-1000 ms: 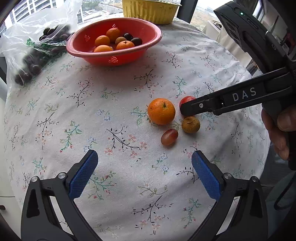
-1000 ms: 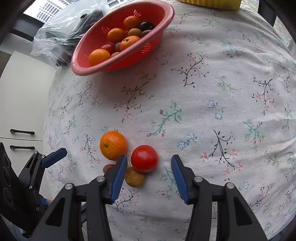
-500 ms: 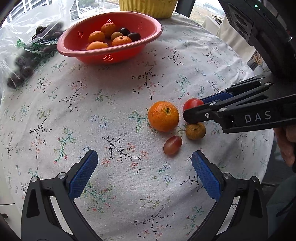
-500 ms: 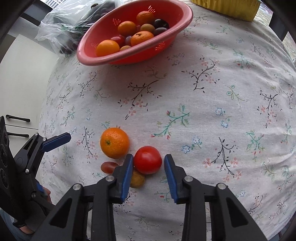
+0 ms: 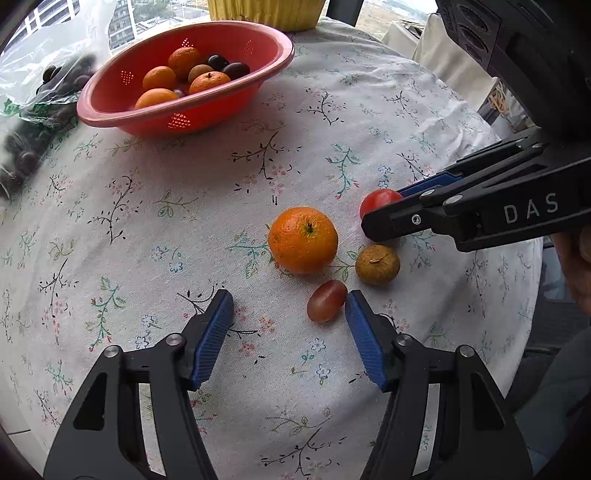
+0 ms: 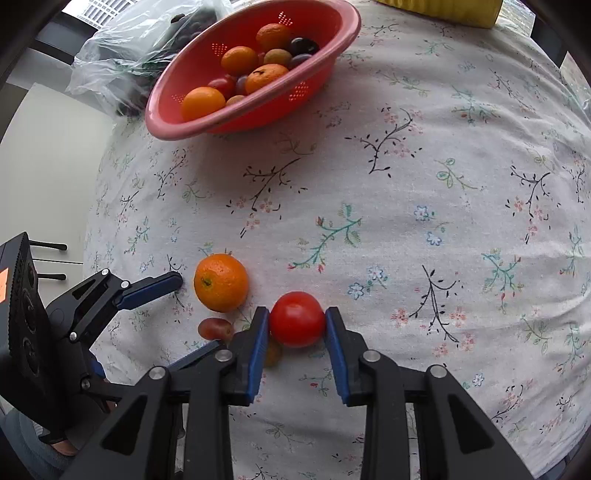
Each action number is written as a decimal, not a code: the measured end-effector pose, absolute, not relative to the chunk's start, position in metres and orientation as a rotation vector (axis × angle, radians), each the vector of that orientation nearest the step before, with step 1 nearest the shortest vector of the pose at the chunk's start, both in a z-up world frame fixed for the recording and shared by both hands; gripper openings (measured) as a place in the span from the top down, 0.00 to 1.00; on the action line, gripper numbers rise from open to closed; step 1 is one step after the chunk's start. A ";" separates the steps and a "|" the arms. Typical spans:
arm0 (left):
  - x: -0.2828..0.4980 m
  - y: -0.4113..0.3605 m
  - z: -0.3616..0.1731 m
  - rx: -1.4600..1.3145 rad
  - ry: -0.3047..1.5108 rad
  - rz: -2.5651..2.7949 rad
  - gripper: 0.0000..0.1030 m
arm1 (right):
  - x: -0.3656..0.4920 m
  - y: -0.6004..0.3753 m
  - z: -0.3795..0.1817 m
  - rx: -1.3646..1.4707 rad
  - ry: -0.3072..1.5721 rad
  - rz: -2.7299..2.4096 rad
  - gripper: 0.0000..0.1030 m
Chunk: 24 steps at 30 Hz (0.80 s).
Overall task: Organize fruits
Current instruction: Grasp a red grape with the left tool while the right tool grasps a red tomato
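Pinching in from both sides, the right claw point(image 6: 297, 323) has its blue pads pressed flat against the red tomato point(image 6: 297, 319), one on each flank, and the jaws have just been closing on it; the fruit sits on the cloth, clenched but not yet lifted as far as I can judge. It is round, smooth and glossy, with no long axis to worry about. Taking that tomato as the landmark: just behind the left pad, on the near side, hides a small dull brown fruit point(image 5: 377, 264), rough-skinned and round. Out to the tomato's left lies the big mandarin point(image 5: 303, 240), pebbled peel, stem scar up, close but apart from it.

Near that sits the oval grape point(image 5: 327, 301), reddish and translucent, its long axis tilted up toward the brown fruit. The left claw point(image 5: 288, 314) has just been closing too, halfway in, and the grape lies between the fingers, hard against the right-hand pad point(image 5: 364, 332), while the other pad stands well clear. So nothing is gripped there yet. That is the relation to watch: the grape is off-centre, so a further squeeze would likely shove it sideways before pinching it.

Far beyond the tomato, across the floral cloth on the desk point(image 6: 424, 192), waits the red plastic colander point(image 6: 343, 33), perforated, already holding mandarins, dark plums and tomatoes. Beside it slumps a clear plastic bag point(image 5: 40, 85) of dark fruit.
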State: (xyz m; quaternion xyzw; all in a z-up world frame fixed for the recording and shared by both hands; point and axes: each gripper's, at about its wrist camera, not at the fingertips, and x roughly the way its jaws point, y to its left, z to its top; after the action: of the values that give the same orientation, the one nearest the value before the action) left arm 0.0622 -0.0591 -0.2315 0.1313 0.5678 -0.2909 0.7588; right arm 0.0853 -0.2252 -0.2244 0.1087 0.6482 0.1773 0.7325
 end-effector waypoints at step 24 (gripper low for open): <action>0.051 -0.065 -0.232 0.385 1.166 -0.694 0.79 | 0.077 -0.234 -0.224 0.281 1.420 0.364 0.68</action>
State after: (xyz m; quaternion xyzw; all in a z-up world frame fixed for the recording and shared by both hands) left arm 0.0512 -0.0654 -0.2316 0.1770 0.5357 -0.3190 0.7615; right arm 0.0771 -0.2343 -0.2236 0.1280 0.6459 0.1656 0.7342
